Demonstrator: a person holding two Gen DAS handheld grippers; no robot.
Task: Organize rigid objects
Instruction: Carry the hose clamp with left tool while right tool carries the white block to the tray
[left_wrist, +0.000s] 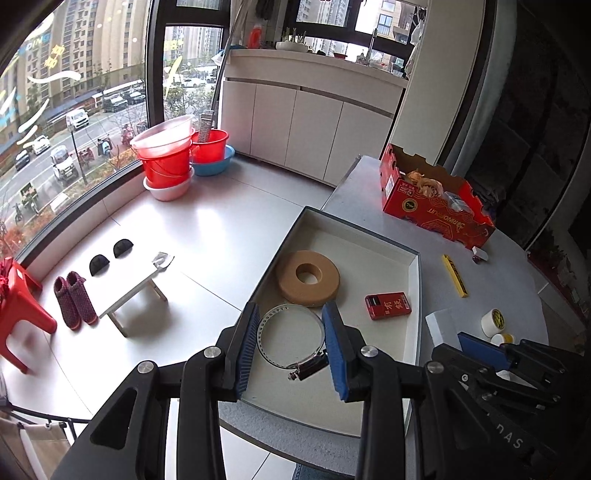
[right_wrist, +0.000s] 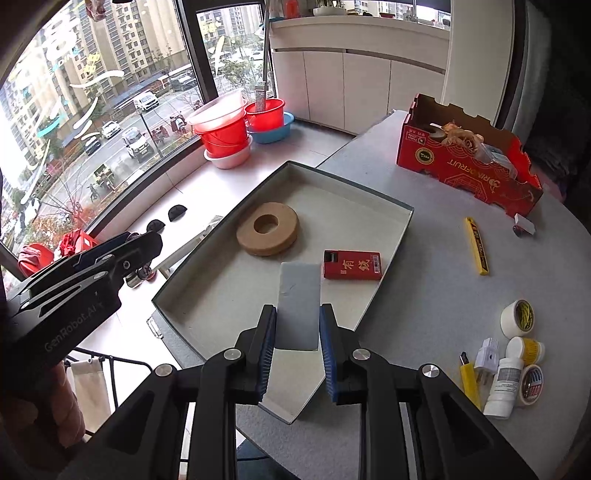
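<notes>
My left gripper (left_wrist: 291, 308) is shut on a metal hose clamp (left_wrist: 275, 352). The ring spans its blue pads and the screw housing hangs at the lower right, above the near end of the white tray (left_wrist: 413, 295). Inside the tray lie a tan ring (left_wrist: 308, 278) and a small red box (left_wrist: 388, 305). My right gripper (right_wrist: 298, 310) is shut on a flat grey-white block (right_wrist: 299, 295), held over the tray's near half (right_wrist: 402, 236), close to the red box (right_wrist: 351, 265). In the right wrist view the left gripper (right_wrist: 144, 243) hovers left of the tray.
A red cardboard box (right_wrist: 469, 166) with odds and ends stands at the table's far right. A yellow utility knife (right_wrist: 477, 245), tape rolls (right_wrist: 517, 318), a white plug (right_wrist: 487, 354), a white bottle (right_wrist: 502, 387) and a yellow lighter (right_wrist: 469, 380) lie right of the tray. Red basins (left_wrist: 166, 155) are on the floor.
</notes>
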